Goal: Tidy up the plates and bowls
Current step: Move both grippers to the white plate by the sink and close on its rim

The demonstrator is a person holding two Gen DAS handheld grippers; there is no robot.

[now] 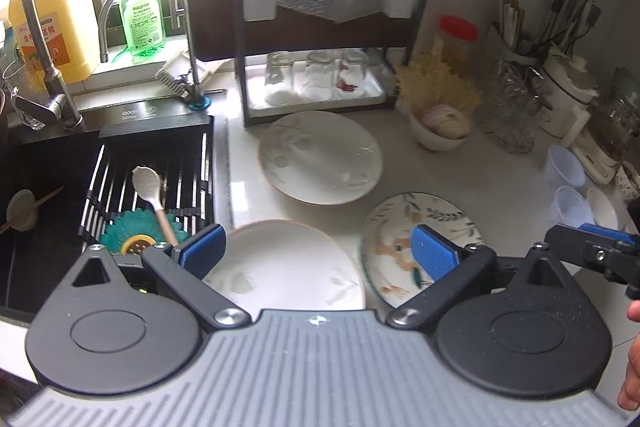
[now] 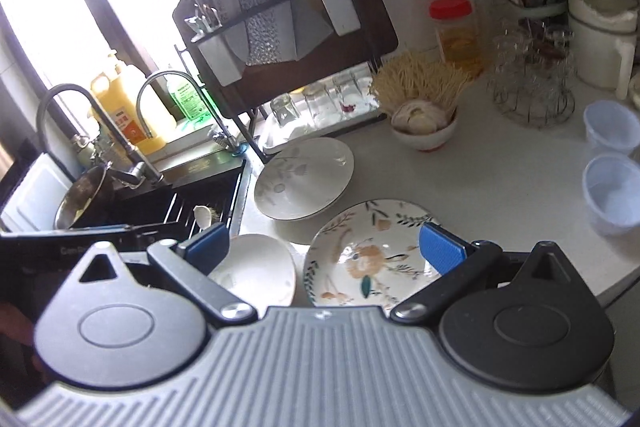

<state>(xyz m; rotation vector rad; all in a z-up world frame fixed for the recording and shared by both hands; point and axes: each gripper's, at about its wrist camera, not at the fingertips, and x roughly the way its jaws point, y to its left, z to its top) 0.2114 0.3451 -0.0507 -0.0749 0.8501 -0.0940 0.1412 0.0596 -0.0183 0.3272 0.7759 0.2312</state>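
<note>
Three dishes lie on the white counter. A large pale plate [image 1: 320, 157] [image 2: 304, 177] with faint leaf prints sits nearest the rack. A plain white bowl [image 1: 288, 265] [image 2: 256, 269] lies closest to the sink. A flowered plate [image 1: 420, 243] [image 2: 368, 251] lies to its right. My left gripper [image 1: 318, 253] hovers open above the white bowl, its blue pads [image 1: 202, 251] spread wide. My right gripper [image 2: 324, 247] is open too, above the gap between the white bowl and the flowered plate, and its fingertip [image 1: 608, 233] shows at the right edge of the left wrist view.
A black dish rack [image 1: 336, 27] with upturned glasses stands behind the plates. The sink [image 1: 48, 187] with a drying grid, a spoon [image 1: 150, 193] and faucets is on the left. A bowl of garlic [image 1: 440, 129], jars, a utensil holder and plastic cups [image 2: 612, 187] crowd the right.
</note>
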